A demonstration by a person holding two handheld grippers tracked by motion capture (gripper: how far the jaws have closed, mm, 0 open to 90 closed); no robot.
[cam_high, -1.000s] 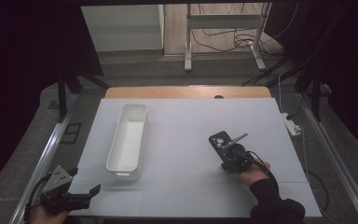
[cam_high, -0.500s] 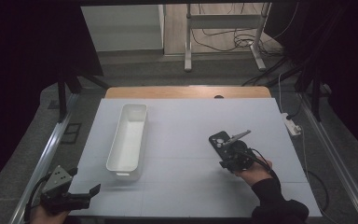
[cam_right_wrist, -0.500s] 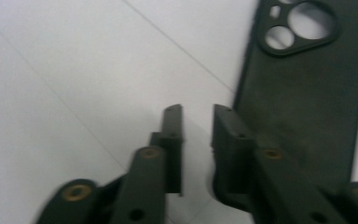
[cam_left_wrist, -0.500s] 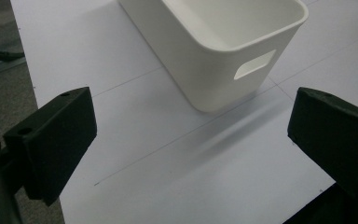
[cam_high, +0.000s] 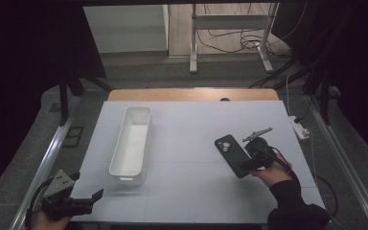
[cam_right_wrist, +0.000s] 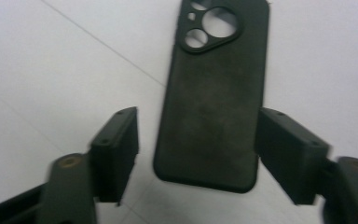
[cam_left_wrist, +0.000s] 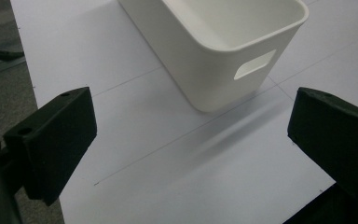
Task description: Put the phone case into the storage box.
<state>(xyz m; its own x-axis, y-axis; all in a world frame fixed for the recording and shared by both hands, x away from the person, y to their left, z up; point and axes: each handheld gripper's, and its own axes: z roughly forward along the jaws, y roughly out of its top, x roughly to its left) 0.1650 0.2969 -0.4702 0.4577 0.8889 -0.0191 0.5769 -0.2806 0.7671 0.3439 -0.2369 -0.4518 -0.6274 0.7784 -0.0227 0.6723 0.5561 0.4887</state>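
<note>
1. Right gripper (cam_right_wrist: pixel 196 154) — one, held in the person's right hand. Its jaws have just been opening and now stand apart on either side of the lower end of the phone case, with a gap showing between each pad and the case edge; nothing is clamped.
2. Phone case (cam_right_wrist: pixel 212 98) — one, black, lying flat on the bench (cam_right_wrist: pixel 51 60) with its camera cut-outs at the far end from the right gripper. It sits directly between and just ahead of that gripper's jaws; in the high view it lies just to the left of the right gripper (cam_high: pixel 254 160), phone case (cam_high: pixel 230 152).
3. Left gripper (cam_left_wrist: pixel 191 154) — one, jaws spread wide with only bare bench between them. In the high view it sits at the near left corner of the bench, left gripper (cam_high: pixel 93 199).
4. White bin (cam_left_wrist: pixel 223 42) — one, long and open-topped, standing just ahead of the left gripper, a handle slot in the end wall facing it. From the right gripper it stands well apart, off to the left past the phone case, white bin (cam_high: pixel 132 143).
</note>
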